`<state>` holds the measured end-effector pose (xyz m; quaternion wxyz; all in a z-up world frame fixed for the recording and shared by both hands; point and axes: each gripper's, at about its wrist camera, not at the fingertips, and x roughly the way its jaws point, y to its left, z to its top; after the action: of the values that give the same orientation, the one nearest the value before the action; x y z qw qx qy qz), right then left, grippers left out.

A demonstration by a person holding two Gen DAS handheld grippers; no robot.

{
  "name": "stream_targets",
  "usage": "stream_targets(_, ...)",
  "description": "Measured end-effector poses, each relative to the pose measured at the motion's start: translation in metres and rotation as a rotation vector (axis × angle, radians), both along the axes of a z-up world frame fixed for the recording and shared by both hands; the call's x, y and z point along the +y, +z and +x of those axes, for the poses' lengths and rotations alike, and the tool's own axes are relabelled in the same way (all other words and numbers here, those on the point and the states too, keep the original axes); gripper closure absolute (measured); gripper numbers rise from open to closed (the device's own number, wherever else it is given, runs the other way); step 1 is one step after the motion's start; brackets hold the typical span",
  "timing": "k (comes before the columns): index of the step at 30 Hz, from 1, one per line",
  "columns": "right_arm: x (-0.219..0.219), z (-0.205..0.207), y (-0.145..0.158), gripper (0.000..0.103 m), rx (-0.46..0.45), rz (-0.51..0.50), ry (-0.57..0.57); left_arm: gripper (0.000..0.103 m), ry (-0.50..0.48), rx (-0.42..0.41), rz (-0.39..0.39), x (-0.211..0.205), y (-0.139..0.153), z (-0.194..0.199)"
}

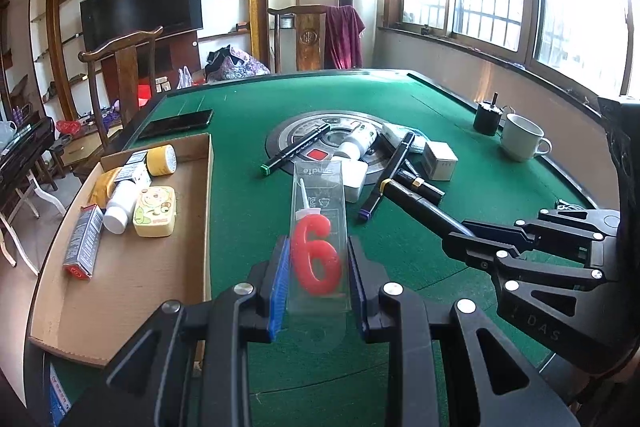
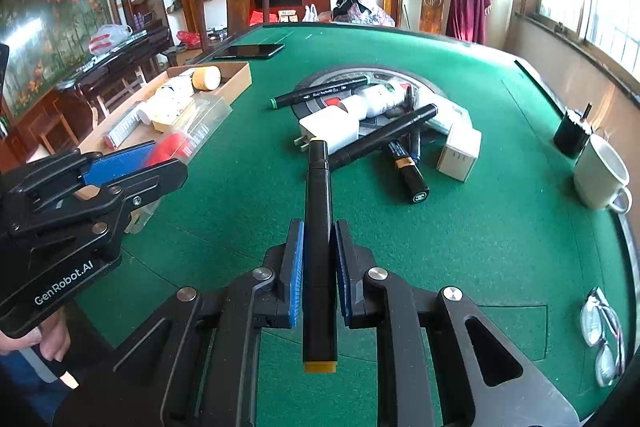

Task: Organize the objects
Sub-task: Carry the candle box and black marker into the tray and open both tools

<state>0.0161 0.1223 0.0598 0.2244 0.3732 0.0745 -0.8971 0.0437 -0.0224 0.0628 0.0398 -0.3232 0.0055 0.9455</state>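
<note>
My left gripper (image 1: 318, 263) is shut on a clear plastic pack with a red "6" candle (image 1: 316, 255), held above the green table. To its left lies an open cardboard tray (image 1: 160, 267) holding a yellow cartoon tin (image 1: 154, 211), a white bottle (image 1: 120, 205), a yellow roll (image 1: 162, 159) and a small box (image 1: 84, 247). My right gripper (image 2: 318, 259) is shut on a black marker with yellow ends (image 2: 318, 239), which points toward the pile. That pile (image 2: 380, 123) at the table's centre has markers, a white charger, a white bottle, a lipstick and a small white box.
A white mug (image 2: 600, 171) and a black cup (image 2: 570, 135) stand at the right edge. Glasses (image 2: 604, 339) lie near the front right. A dark phone (image 1: 176, 125) lies beyond the tray. Wooden chairs stand behind the table's far side. A hand (image 2: 48, 343) shows at lower left.
</note>
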Motion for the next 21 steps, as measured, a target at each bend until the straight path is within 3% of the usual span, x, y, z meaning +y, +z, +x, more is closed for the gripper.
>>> stream_targets(8, -0.013, 0.007, 0.008, 0.089, 0.027, 0.018, 0.02, 0.076, 0.034, 0.028, 0.005, -0.012, 0.007, 0.005)
stream_targets(21, -0.048, 0.017, 0.024, 0.089, 0.058, 0.038, 0.07, 0.076, 0.174, 0.134, -0.079, -0.046, 0.02, 0.02)
